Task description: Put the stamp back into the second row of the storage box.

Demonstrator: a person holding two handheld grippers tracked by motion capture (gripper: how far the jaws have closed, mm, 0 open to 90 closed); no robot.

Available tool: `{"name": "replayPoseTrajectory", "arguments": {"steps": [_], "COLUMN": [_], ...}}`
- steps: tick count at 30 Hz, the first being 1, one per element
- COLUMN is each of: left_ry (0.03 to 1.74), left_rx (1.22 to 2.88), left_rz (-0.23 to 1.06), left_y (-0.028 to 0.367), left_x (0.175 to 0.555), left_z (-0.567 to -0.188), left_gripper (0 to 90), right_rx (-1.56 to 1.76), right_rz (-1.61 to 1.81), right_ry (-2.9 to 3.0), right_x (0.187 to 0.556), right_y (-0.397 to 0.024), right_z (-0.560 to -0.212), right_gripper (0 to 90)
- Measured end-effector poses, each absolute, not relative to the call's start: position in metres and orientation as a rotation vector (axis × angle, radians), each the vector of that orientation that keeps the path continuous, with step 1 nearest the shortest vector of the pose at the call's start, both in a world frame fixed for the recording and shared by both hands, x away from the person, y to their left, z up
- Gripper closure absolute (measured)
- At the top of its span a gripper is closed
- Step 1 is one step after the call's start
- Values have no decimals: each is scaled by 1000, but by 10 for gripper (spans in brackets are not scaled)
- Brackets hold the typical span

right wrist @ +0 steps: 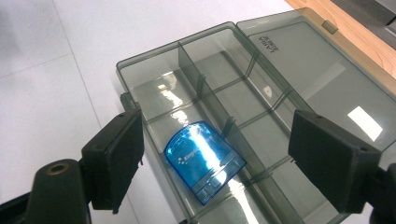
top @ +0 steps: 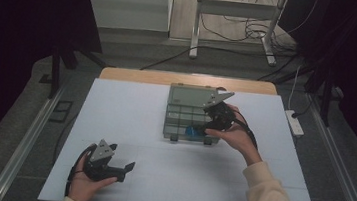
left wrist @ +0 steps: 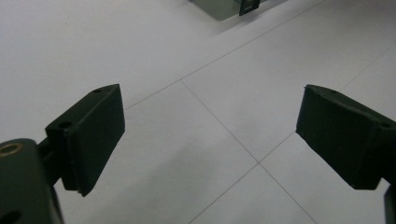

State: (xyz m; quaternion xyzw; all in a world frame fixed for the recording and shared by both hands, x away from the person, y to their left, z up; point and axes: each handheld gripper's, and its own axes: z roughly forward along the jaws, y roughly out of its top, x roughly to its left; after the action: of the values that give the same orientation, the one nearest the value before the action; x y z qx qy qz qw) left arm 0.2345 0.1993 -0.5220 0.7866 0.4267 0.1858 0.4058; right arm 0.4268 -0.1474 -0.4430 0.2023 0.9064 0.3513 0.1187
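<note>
A smoky clear compartment box [top: 171, 114] lies with its lid [right wrist: 322, 70] folded back, at the far middle of the white table. A small translucent blue plastic case [right wrist: 204, 159] rests in one of its near compartments [top: 194, 131]. My right gripper [top: 204, 127] hovers over the box's right side, held in a hand. In the right gripper view its jaws [right wrist: 217, 116] stand wide apart above the blue case, touching nothing. My left gripper [top: 126, 172] rests low at the near left, open, with only bare table between its jaws [left wrist: 210, 100].
The white sheet [top: 128, 125] covers the table, and a wooden edge [top: 134, 74] shows at the far side. A power strip [top: 295, 123] lies on the floor to the right. A metal stand and cables [top: 234, 31] are beyond the table.
</note>
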Motion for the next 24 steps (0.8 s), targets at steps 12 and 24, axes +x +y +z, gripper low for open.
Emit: {"name": "replayPoseTrajectory", "arguments": {"steps": [12,24], "left_ry": [1071,1068], "left_rx": [1991,1992], "left_rz": [469,468], "left_y": [198,196], "left_x": [235,235], "left_z": [-522,-522], "left_gripper": [88,88], "right_rx": [633,687], "right_rz": [1053,1067], "right_ry": [2595,2550], "right_x": [416,383], "right_y": [-157,-176], "right_z": [-434,-438], "right_gripper": [194,210]}}
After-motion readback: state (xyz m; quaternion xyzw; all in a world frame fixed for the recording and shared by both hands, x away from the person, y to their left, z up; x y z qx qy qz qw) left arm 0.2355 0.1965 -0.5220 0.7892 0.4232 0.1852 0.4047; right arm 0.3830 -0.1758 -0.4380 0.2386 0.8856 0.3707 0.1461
